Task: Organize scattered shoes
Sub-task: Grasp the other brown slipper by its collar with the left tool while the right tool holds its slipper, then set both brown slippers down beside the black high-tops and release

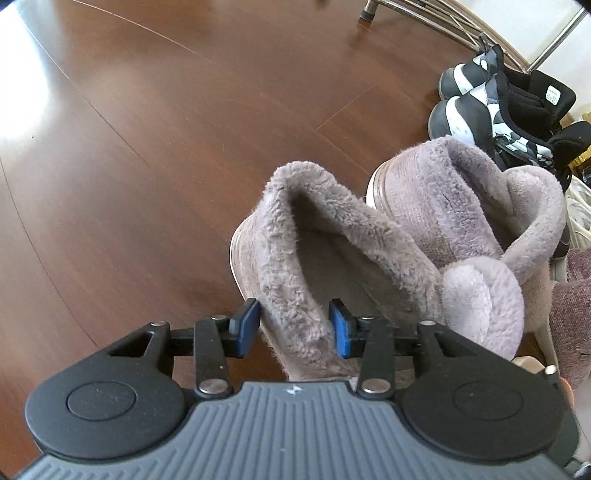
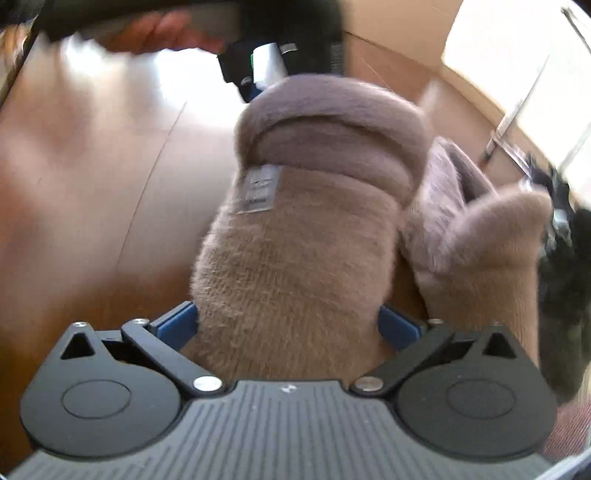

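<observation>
Fuzzy mauve slipper [image 1: 325,258] gripped at both ends, beside its mate [image 1: 461,199].

Pinched at the fleece collar by left gripper [image 1: 293,326], clasped across the toe by right gripper [image 2: 288,328]. Lined up beside black-and-white sneakers [image 1: 487,96] near a metal rack [image 1: 443,22]. Whether resting on the wooden floor [image 1: 147,147]: unclear; other strays beyond view.

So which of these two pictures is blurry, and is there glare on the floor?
Left wrist view: sharp, fuzzy slipper crisp, pale glare on the floor at left, fisheye bending the boards. Right wrist view: smeared throughout, slipper soft, glare on floor beyond it.
</observation>
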`<action>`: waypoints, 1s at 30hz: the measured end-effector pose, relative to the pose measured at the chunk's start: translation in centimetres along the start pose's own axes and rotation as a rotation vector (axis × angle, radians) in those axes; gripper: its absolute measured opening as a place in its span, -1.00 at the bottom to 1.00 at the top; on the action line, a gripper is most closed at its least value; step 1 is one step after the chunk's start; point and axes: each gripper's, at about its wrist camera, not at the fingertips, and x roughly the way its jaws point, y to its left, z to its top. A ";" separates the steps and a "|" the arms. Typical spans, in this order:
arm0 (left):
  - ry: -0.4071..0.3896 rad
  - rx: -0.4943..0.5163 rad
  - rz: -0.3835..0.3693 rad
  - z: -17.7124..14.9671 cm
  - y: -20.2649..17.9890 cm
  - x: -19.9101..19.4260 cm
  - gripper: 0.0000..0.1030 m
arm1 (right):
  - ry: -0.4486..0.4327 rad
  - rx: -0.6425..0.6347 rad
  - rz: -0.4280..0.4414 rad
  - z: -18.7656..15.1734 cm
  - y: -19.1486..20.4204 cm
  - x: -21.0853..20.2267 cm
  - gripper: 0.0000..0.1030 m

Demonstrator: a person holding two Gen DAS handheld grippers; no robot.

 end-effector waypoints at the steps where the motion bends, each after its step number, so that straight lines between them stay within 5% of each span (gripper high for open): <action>1: 0.010 0.011 -0.008 -0.1 -0.4 -0.4 -0.09 | 0.004 -0.004 0.011 -0.1 -0.2 -0.2 0.82; 7: 0.027 0.084 -0.064 -0.9 -3.9 -0.1 -0.06 | 0.117 0.001 0.040 -1.7 -2.9 -1.5 0.81; 19: 0.041 0.095 -0.075 -0.7 -6.5 0.7 -0.04 | 0.114 -0.012 0.052 -3.1 -3.8 -2.2 0.84; 26: 0.021 0.048 0.033 -0.9 -6.1 -1.4 0.14 | 0.062 0.009 0.056 -2.6 -3.2 -2.6 0.96; 30: 0.019 0.027 0.110 -1.1 -6.3 -3.1 0.16 | 0.017 0.157 0.059 -0.6 -4.9 -6.3 0.96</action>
